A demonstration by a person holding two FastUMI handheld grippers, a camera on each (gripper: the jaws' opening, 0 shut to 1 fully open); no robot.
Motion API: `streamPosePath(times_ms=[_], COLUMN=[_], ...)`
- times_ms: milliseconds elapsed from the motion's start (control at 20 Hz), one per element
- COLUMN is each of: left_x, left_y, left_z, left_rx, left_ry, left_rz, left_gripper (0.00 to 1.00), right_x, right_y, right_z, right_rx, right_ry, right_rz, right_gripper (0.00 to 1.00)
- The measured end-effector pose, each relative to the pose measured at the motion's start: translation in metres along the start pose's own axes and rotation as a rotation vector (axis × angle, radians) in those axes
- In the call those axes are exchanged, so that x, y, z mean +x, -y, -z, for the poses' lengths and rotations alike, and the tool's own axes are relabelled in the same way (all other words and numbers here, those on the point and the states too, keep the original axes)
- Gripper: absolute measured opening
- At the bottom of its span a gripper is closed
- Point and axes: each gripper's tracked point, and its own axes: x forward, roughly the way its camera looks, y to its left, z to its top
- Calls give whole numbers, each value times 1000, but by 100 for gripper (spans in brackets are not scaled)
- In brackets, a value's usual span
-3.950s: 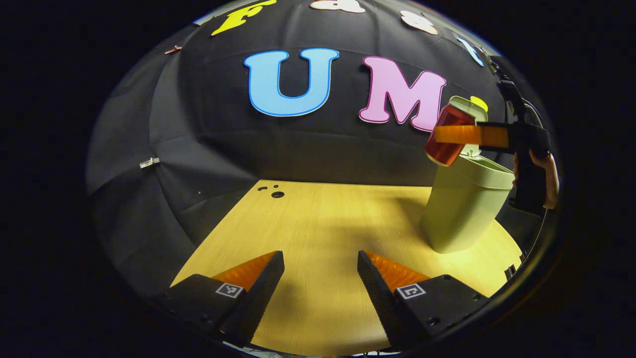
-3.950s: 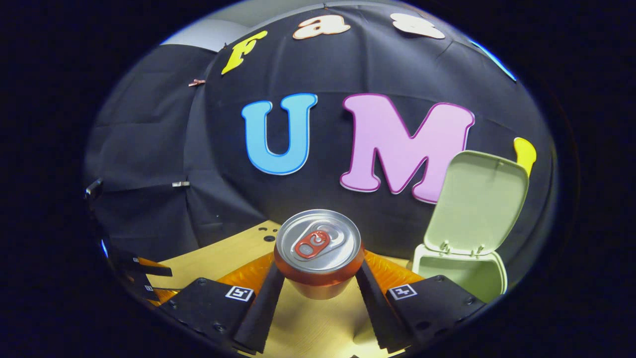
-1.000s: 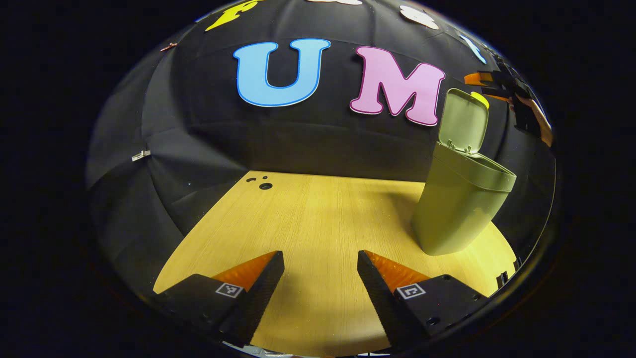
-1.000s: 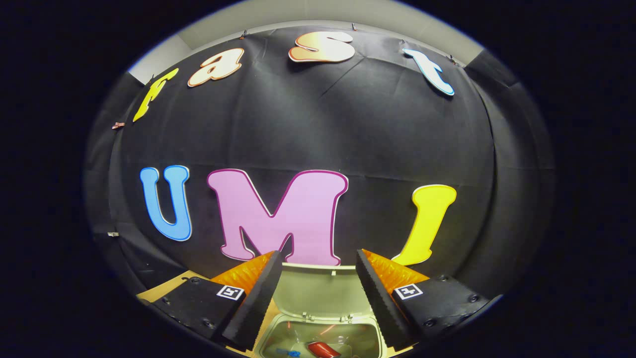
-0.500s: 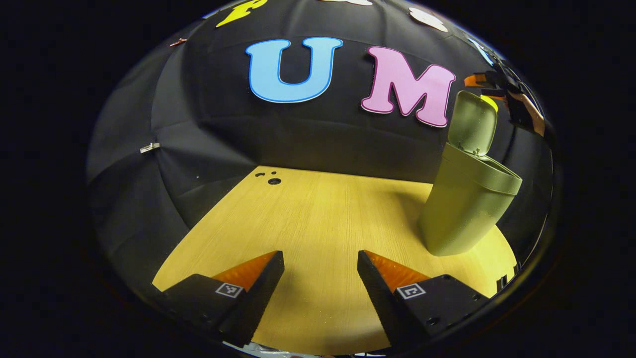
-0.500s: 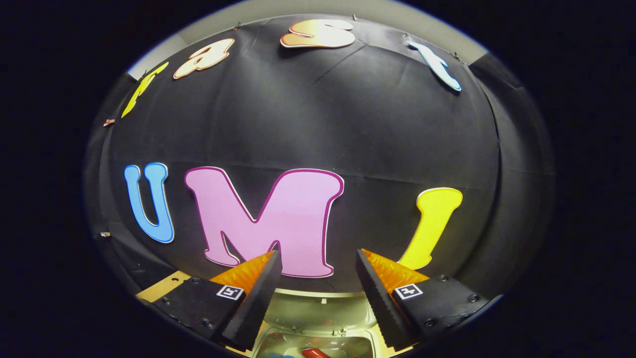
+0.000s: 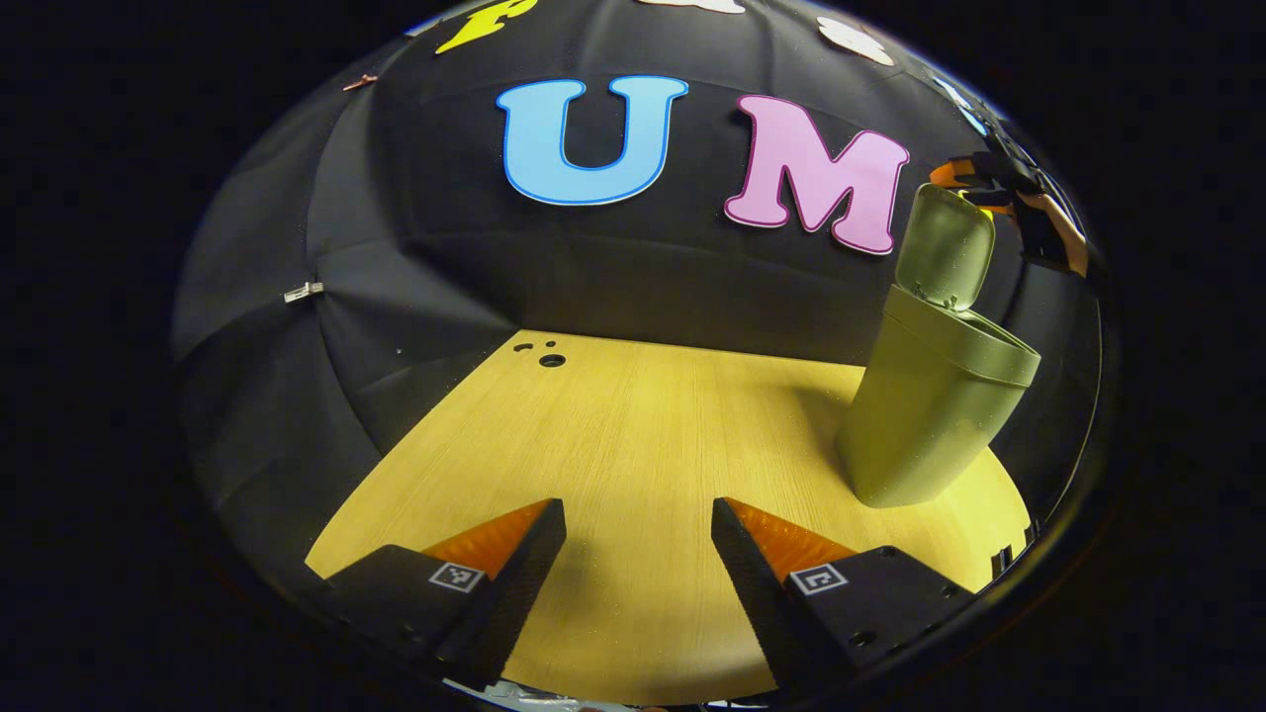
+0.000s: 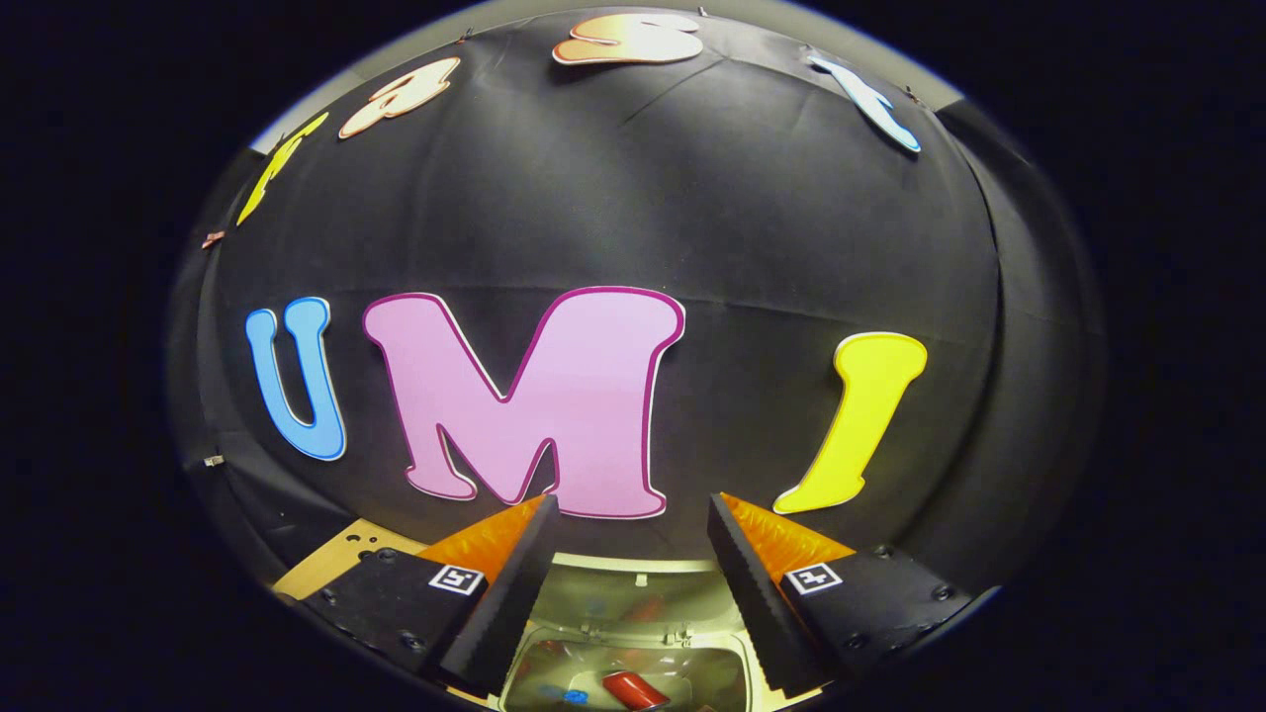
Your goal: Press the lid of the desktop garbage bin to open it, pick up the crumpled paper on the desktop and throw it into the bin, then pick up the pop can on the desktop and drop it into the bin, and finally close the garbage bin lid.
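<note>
Right gripper [image 8: 630,559] fingers are standing apart, gripping nothing, above the open bin [image 8: 633,672]; the lid [image 8: 633,591] is rising just beyond their tips. Pushing it off-centre could tip the bin. The can [image 8: 633,689] is lying inside. Left gripper [image 7: 638,564] fingers, parted and idle, are hovering over the bench [image 7: 633,435].

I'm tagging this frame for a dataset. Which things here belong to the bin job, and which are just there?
Part of the job:
- garbage bin
- bin lid, standing open
- pop can, lying inside the bin
- right gripper, open above the bin
- left gripper, open over the table

Just there:
- wooden table
- holes in the table's far corner
</note>
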Motion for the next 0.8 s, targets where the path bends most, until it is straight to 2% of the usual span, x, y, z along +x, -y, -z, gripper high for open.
streamPosePath(times_ms=[350, 800], left_x=[1, -6], left_y=[6, 2], left_z=[-6, 1], left_rx=[6, 36], left_ry=[16, 4], left_rz=[48, 77], left_gripper=[96, 96], right_x=[-45, -92], right_y=[-2, -7], right_z=[23, 75], right_rx=[17, 36], right_ry=[-36, -81], right_rz=[1, 3], right_gripper=[94, 94])
